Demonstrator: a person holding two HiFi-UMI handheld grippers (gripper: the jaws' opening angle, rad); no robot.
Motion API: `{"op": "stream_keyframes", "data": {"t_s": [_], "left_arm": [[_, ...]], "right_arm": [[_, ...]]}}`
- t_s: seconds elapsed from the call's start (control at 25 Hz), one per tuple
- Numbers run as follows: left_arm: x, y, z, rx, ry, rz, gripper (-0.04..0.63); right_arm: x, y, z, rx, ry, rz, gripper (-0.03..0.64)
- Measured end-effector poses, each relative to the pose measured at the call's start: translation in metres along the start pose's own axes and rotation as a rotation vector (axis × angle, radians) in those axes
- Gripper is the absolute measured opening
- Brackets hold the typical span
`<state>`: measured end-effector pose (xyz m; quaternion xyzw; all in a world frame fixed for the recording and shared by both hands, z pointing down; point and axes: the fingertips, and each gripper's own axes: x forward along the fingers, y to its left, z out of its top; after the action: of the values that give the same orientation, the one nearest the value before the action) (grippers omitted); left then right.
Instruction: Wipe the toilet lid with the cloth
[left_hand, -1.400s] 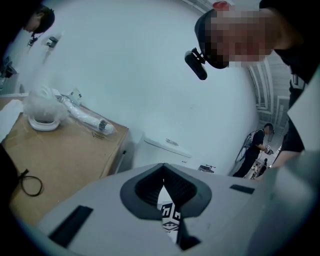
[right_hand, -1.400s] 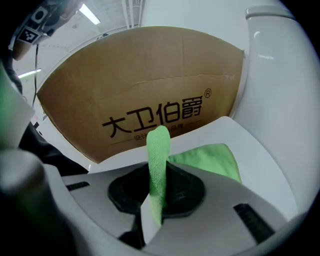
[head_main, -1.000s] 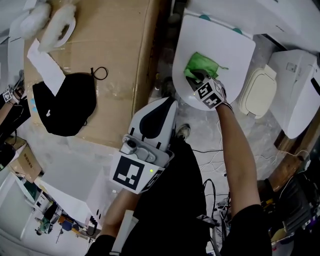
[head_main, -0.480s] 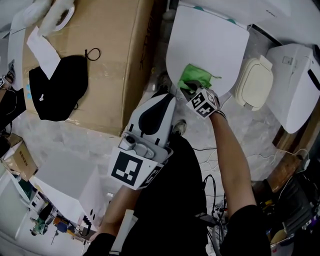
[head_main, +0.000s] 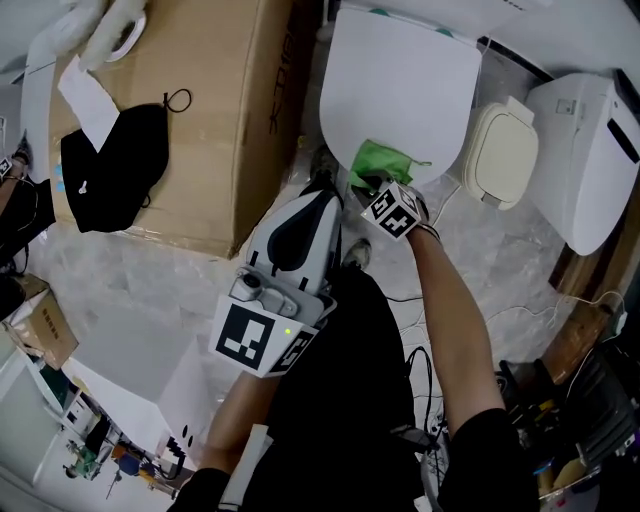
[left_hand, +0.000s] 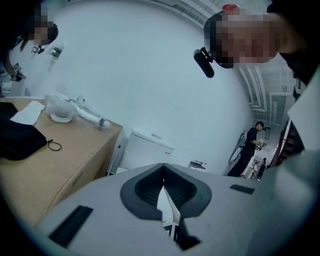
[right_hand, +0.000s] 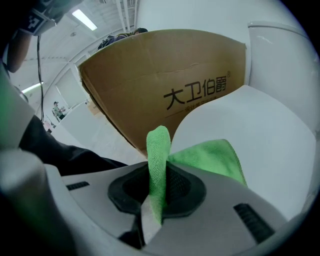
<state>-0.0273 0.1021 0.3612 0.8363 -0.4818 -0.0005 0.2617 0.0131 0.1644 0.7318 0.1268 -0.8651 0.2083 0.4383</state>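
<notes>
1. While the green cloth (head_main: 378, 162) is clamped in the right gripper (head_main: 385, 195), it is pressed onto the near edge of the white toilet lid (head_main: 400, 90), which is seen lowered.
2. In the right gripper view, the jaws of the right gripper (right_hand: 157, 190) are shown closed tight on a fold of the cloth (right_hand: 210, 157). The fold stands up between them, and the rest of the cloth is spread on the lid (right_hand: 250, 130) just ahead.
3. The left gripper (head_main: 318, 200) is held just off the near-left edge of the lid, apart from both lid and cloth.
4. In the left gripper view, the jaws of the left gripper (left_hand: 164, 187) are seen pressed together, with nothing held between them.
5. A large cardboard box (head_main: 220, 110) is placed just left of the lid, and dark characters are printed on the side of the box (right_hand: 150, 75) that faces the lid.
6. A black fabric item (head_main: 110, 170), possibly a bag though the view is too coarse for certainty, is laid on top of the box, well left of the lid.
7. A cream lidded container (head_main: 500, 150) is set just right of the lid, and a white appliance (head_main: 590, 150) is seen farther right.
</notes>
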Motion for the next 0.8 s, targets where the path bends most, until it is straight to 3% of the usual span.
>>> {"op": "stream_keyframes", "data": {"t_s": [0.12,0.2,0.36,0.48,0.6,0.8], "left_arm": [[-0.001,-0.004,0.0,0.001,0.005,-0.002,0.008],[0.003,-0.007,0.001,0.004,0.01,-0.013,0.008],[0.02,-0.007,0.006,0.0,0.024,-0.027,0.008],[0.038,-0.009,0.016,0.017,0.031,-0.057,0.008],[0.057,-0.009,0.026,0.036,0.04,-0.091,0.008],[0.089,0.003,0.035,0.038,0.063,-0.122,0.008]], "right_arm": [[-0.007,0.016,-0.008,0.028,0.002,0.035,0.055],[-0.021,0.019,-0.005,0.083,-0.07,0.003,0.055],[-0.067,0.0,0.02,0.357,-0.334,-0.063,0.055],[-0.109,-0.034,0.026,0.607,-0.546,-0.13,0.055],[-0.151,-0.074,0.024,0.79,-0.735,-0.2,0.055],[-0.22,-0.145,0.028,0.884,-0.923,-0.372,0.055]]}}
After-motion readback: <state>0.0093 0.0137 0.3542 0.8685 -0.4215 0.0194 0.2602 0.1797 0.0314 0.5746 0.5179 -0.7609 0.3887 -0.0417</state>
